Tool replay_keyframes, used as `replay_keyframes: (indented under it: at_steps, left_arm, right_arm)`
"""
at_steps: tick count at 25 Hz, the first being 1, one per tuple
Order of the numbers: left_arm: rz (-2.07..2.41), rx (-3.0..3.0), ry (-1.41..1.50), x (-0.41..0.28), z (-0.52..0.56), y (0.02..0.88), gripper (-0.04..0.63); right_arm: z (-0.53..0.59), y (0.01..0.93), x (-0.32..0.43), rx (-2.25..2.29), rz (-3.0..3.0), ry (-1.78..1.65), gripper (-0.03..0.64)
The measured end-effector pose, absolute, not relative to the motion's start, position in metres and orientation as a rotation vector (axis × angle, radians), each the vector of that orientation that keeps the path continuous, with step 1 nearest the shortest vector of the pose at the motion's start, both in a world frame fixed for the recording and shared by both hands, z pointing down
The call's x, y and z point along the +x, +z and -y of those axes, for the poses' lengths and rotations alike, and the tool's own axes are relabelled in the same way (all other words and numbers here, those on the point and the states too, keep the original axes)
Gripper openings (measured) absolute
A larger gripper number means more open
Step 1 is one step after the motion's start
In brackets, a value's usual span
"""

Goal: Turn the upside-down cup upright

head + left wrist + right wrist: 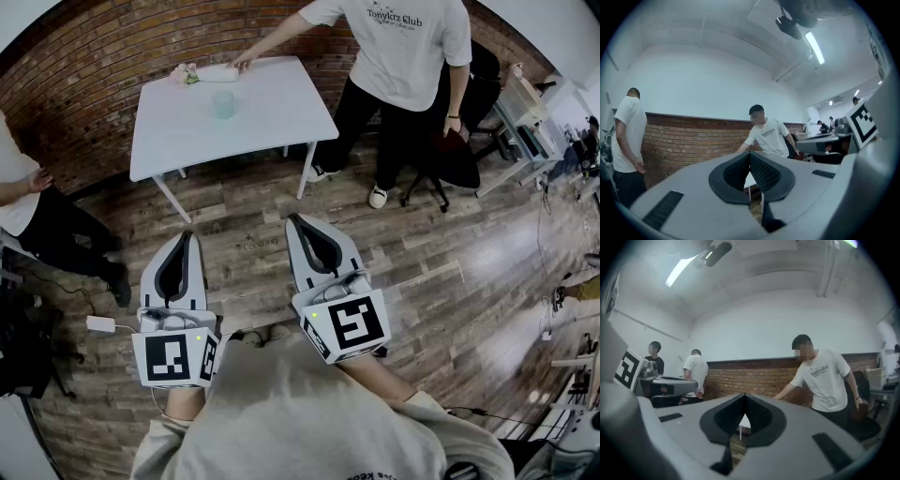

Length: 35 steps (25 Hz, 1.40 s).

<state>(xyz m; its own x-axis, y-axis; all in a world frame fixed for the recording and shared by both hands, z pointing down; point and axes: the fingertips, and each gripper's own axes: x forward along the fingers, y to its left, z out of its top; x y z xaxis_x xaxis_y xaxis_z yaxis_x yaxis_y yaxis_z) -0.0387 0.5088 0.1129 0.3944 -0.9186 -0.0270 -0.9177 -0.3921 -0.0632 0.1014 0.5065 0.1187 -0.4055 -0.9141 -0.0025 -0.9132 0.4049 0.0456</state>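
I hold my left gripper [187,236] and right gripper [296,221] level, both closed on nothing — the cup [223,104] stands well apart on the white tabletop [272,117], where a person [398,47] is reaching, so I judge I'm waiting.

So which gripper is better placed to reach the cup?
Probably the left gripper: both it and the right gripper are shut and short of the table, but the cup stands slightly toward its side.
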Motion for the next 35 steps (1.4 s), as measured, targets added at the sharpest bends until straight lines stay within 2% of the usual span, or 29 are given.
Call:
replay_keyframes:
  at_steps: [23, 35]
  left_arm:
    - [-1.729, -2.519, -0.041, -0.011, -0.496, 0.119, 0.008]
    - [-1.778, -2.503, -0.039, -0.025, -0.459, 0.129, 0.008]
  right_arm:
    - [-0.491, 0.121, 0.132, 1.662, 2.684, -0.105, 0.006]
    - [-0.453, 0.128, 0.126, 1.623, 2.700, -0.116, 0.006]
